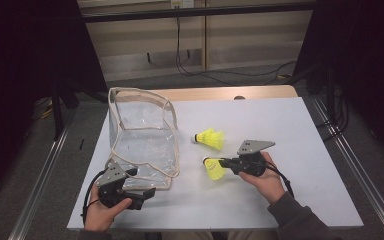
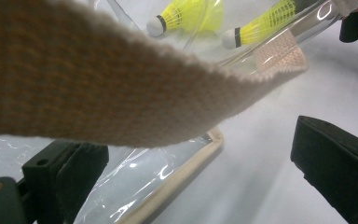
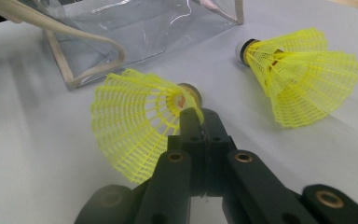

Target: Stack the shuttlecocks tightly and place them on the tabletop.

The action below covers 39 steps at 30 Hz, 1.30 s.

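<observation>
— Shuttlecock (image 1: 214,168) low and right of centre in the high view: yellow mesh skirt, pinched at its edge by right gripper (image 1: 226,163), jaws clenched together on the mesh. Same grasp close up in the right gripper view, low centre, cork end pointing away.

— And second shuttlecock (image 1: 210,138)?

— Lying loose on white table (image 1: 280,130), just above the gripped one, apart from it, cork toward clear bag (image 1: 142,135).

— Left gripper (image 1: 147,193)?

— At lower left of the high view, beside the bag's near corner. Jaws spread wide in the left gripper view, nothing pinched; beige webbing strap (image 2: 98,88) draped across the upper frame, close before the lens.
</observation>
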Each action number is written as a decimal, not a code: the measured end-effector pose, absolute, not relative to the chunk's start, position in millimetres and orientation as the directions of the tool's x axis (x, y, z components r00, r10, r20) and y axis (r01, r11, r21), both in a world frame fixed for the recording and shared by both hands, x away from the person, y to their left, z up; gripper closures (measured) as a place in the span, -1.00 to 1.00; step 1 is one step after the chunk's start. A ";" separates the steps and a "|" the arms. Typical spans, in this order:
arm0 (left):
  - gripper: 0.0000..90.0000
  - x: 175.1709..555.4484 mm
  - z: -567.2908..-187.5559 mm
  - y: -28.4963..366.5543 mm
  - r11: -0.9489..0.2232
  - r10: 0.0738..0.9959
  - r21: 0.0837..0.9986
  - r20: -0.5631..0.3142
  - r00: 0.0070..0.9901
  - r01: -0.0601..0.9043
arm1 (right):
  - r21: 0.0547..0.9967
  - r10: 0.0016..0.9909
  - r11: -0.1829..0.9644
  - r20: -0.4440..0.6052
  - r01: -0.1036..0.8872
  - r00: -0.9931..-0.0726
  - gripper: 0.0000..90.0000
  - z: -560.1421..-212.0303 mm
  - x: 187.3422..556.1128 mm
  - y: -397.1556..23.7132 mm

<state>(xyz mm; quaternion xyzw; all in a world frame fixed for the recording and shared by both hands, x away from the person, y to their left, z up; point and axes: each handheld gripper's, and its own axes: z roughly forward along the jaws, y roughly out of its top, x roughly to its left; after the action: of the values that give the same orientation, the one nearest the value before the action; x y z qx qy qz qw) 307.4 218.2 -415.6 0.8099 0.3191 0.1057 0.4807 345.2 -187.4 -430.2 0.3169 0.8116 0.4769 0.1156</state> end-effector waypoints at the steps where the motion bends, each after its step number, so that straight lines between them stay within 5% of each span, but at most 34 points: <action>1: -0.91 307.4 -415.6 218.2 -0.334 0.618 0.846 -0.136 0.774 0.415 | 0.847 0.624 0.346 0.113 0.403 -0.773 1.00 -430.0 345.4 -188.3; 39: -0.91 307.4 -415.4 218.0 -0.334 0.621 0.845 -0.136 0.772 0.417 | 0.861 0.667 0.311 0.104 0.403 -0.737 1.00 -422.7 352.8 -225.8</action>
<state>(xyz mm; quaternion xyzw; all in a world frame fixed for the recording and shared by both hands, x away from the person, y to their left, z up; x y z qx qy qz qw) 307.4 218.0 -415.4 0.8099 0.3205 0.1061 0.4797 352.8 -225.8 -422.7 0.3354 0.7978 0.4818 0.1372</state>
